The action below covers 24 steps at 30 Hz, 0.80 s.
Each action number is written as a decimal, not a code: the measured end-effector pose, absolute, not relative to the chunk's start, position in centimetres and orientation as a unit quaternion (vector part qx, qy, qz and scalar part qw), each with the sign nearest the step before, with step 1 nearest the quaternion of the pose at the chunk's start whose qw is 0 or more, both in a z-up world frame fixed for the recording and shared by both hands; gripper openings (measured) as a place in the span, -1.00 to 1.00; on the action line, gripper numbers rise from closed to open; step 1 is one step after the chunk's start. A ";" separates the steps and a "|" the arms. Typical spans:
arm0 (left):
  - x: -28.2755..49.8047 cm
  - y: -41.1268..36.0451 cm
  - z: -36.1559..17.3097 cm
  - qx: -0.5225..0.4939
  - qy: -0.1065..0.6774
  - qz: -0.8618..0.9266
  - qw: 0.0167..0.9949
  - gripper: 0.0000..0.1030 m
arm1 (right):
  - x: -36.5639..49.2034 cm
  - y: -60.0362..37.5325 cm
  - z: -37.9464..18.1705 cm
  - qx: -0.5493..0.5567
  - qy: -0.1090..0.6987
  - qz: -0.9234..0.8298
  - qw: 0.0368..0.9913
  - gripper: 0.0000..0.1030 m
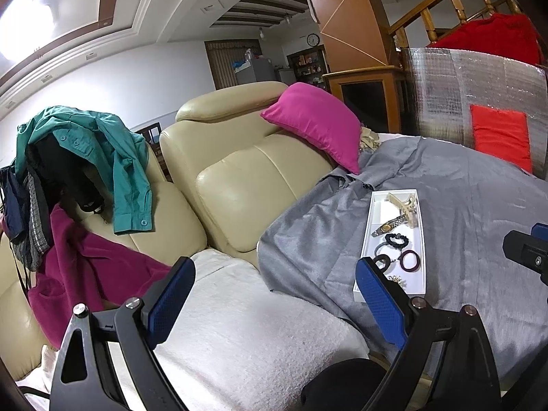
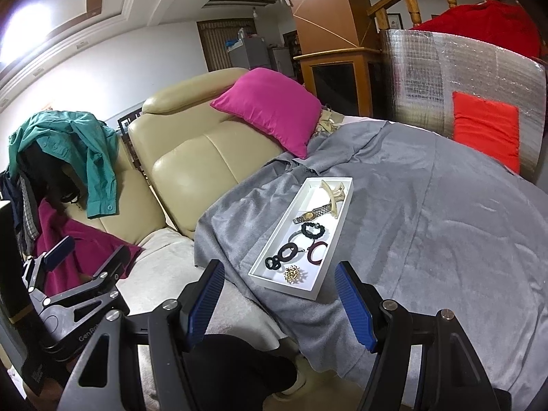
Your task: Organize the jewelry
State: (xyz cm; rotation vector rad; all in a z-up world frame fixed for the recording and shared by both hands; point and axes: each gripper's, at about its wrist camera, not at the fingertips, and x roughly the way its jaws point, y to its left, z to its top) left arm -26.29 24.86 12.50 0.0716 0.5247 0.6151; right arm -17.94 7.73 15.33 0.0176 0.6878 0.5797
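A white tray (image 2: 337, 217) lies on a grey blanket and also shows in the left wrist view (image 1: 422, 239). It holds a cream hair claw (image 2: 333, 194), a gold watch (image 2: 311, 214), a black scrunchie (image 2: 313, 229), a maroon bangle (image 2: 316, 252), a black chain-link piece (image 2: 282, 257) and a gold brooch (image 2: 294, 273). My right gripper (image 2: 279, 303) is open and empty, just in front of the tray's near end. My left gripper (image 1: 274, 303) is open and empty, over the white seat cover, left of the tray.
A beige leather sofa (image 2: 191, 157) carries a magenta pillow (image 2: 274, 109), a teal shirt (image 2: 82, 144) and a magenta garment (image 2: 78, 239). A silver foil panel (image 2: 445, 78) with a red cushion (image 2: 484, 126) stands behind the grey blanket (image 2: 428, 222).
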 end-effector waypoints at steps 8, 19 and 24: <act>-26.3 24.6 12.6 0.036 0.256 0.294 0.920 0.84 | -18.0 7.6 15.2 0.008 0.333 0.281 0.900 0.37; -26.5 24.7 12.8 0.032 0.255 0.291 0.921 0.84 | -18.5 7.8 15.3 0.004 0.334 0.277 0.901 0.37; -26.5 24.7 12.8 0.032 0.256 0.290 0.922 0.84 | -18.5 7.9 15.2 0.004 0.333 0.276 0.901 0.37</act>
